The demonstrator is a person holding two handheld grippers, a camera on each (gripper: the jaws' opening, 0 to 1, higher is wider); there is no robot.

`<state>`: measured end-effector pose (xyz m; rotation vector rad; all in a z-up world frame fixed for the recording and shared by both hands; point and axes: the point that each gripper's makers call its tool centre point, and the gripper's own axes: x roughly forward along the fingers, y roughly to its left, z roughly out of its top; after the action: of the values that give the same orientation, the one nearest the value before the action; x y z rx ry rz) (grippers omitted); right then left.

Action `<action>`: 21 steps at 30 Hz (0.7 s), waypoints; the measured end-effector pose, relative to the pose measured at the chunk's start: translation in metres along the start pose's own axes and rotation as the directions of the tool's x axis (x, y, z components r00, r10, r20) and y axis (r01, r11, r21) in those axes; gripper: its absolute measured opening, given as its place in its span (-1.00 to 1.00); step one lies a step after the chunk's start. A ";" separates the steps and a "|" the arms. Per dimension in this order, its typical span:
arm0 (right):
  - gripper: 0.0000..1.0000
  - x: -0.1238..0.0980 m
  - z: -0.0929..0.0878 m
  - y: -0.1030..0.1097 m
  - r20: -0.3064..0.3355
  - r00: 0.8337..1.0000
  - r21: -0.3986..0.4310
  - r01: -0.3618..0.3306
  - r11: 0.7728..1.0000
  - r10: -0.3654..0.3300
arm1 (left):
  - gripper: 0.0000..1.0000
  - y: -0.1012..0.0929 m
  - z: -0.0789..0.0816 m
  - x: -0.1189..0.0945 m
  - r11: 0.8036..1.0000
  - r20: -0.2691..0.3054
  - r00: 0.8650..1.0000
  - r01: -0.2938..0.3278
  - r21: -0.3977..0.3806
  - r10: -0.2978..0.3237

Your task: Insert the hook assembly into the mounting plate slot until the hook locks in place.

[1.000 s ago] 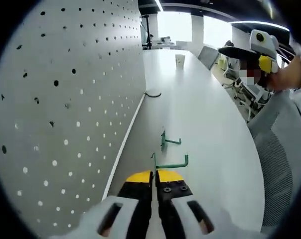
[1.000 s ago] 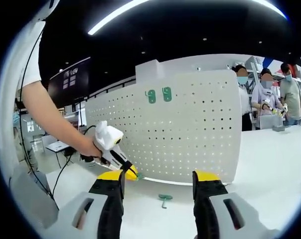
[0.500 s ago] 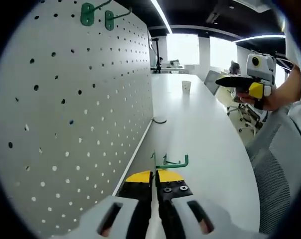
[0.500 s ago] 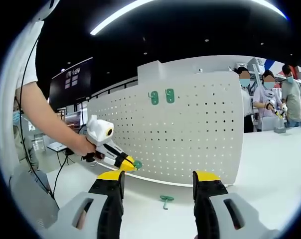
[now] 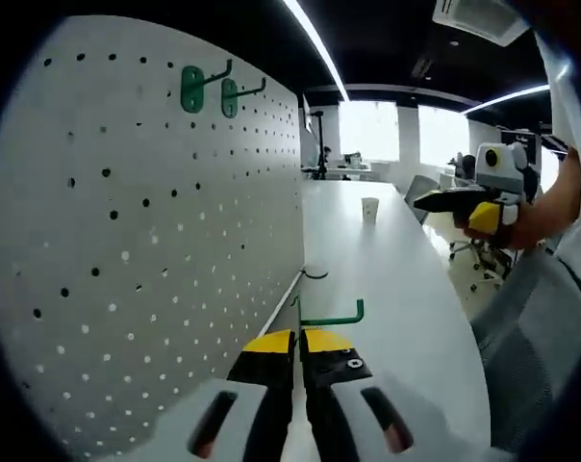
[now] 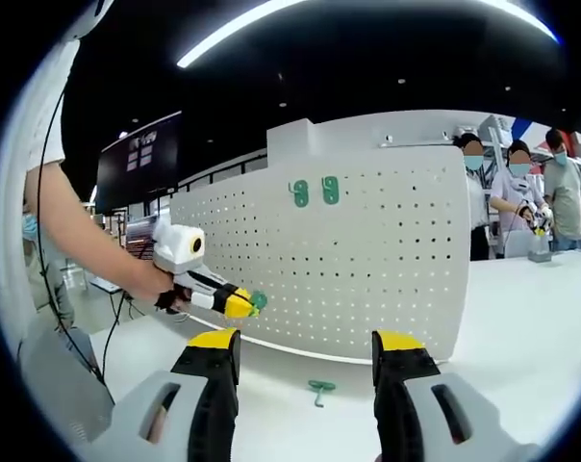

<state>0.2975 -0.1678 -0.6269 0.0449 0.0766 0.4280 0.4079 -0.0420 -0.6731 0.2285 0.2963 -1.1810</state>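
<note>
Green hook (image 5: pixel 331 316) clamped in the left gripper (image 5: pixel 298 339), held off the white table (image 5: pixel 387 279) just beside the pegboard (image 5: pixel 146 241) | right gripper (image 6: pixel 306 358) jaws apart, grasping nothing | second hook (image 6: pixel 319 388) lies on the table near the pegboard's bottom edge | two hooks (image 6: pixel 315 192) hang near its top edge

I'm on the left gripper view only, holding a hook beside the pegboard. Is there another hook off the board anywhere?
Observer: Yes. In the right gripper view a loose hook lies on the table, in front of the pegboard.
Operator: Is the right gripper free to take it?
Observer: Its jaws stand open with nothing between them.
</note>
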 end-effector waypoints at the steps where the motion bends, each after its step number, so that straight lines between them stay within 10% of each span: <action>1: 0.06 0.000 0.001 0.000 0.001 1.000 0.000 0.000 1.000 0.000 | -0.96 0.000 0.003 -0.001 1.000 0.011 1.000 -0.004 -0.001 0.004; 21: 0.06 0.006 0.013 0.001 0.028 1.000 0.018 -0.006 1.000 0.006 | -0.96 -0.009 0.050 -0.025 0.997 0.198 0.979 -0.044 -0.069 0.057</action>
<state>0.3041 -0.1650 -0.6140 0.0684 0.0528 0.4326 0.3966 -0.0399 -0.6178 0.0600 0.1510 -1.1321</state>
